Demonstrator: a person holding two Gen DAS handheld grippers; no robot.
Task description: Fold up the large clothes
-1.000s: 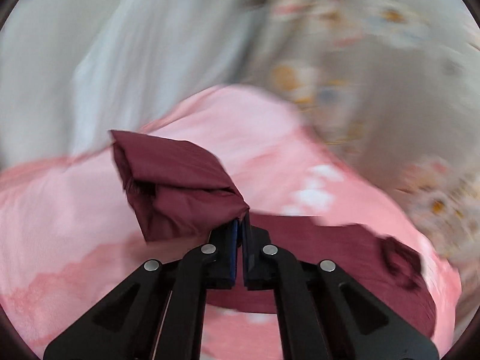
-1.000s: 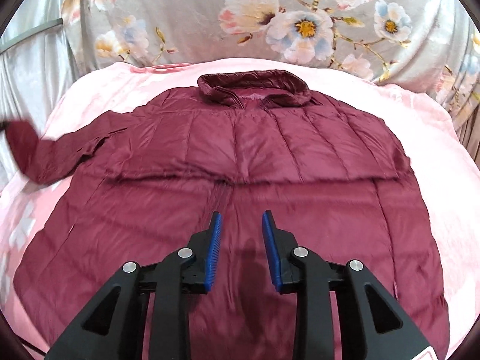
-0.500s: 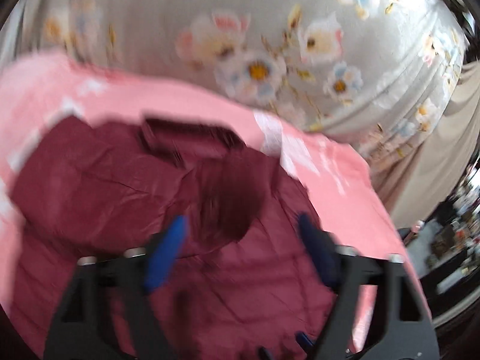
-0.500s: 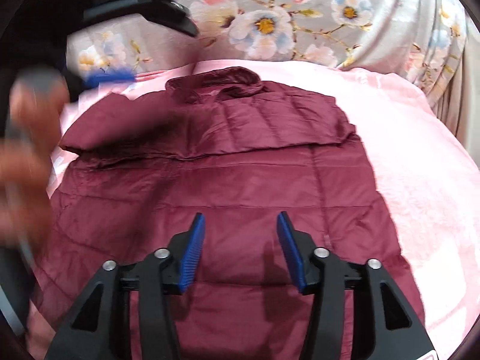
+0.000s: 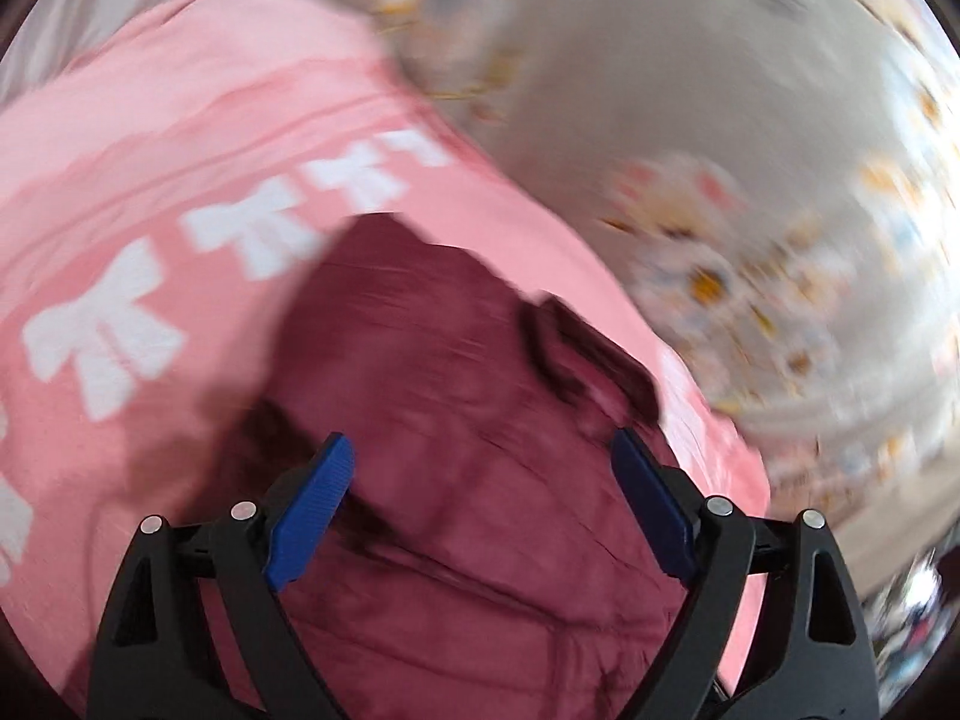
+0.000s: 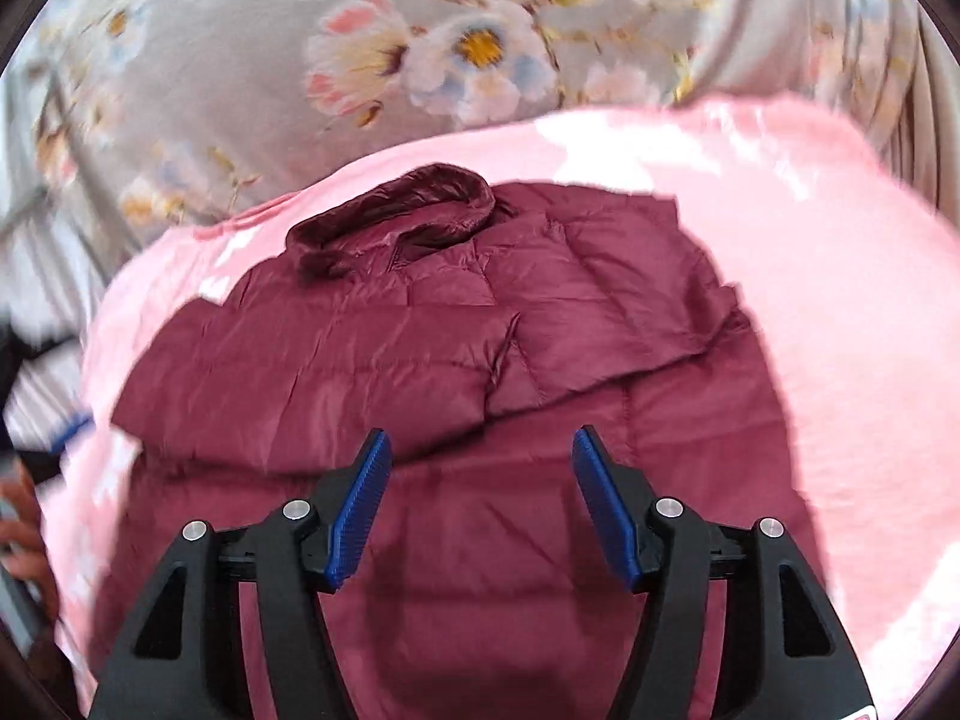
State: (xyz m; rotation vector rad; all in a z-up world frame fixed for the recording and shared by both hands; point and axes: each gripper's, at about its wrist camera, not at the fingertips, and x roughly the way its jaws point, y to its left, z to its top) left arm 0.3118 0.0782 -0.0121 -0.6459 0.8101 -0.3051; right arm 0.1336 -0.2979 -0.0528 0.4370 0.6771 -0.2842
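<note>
Right wrist view: right tongs (image 6: pixel 480 501) held released, nothing gripped.
Jacket (image 6: pixel 456 372): spread just ahead on pink blanket (image 6: pixel 840 312), sleeves folded across.
Left tongs (image 5: pixel 480 507): released, over jacket (image 5: pixel 456 396).

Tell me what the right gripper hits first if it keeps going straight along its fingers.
Most likely the maroon jacket. The right gripper is open and empty, and it points at the folded-over sleeve across the chest, just below the collar. Nothing shows between the fingers and that fabric, though depth is hard to judge.
</note>
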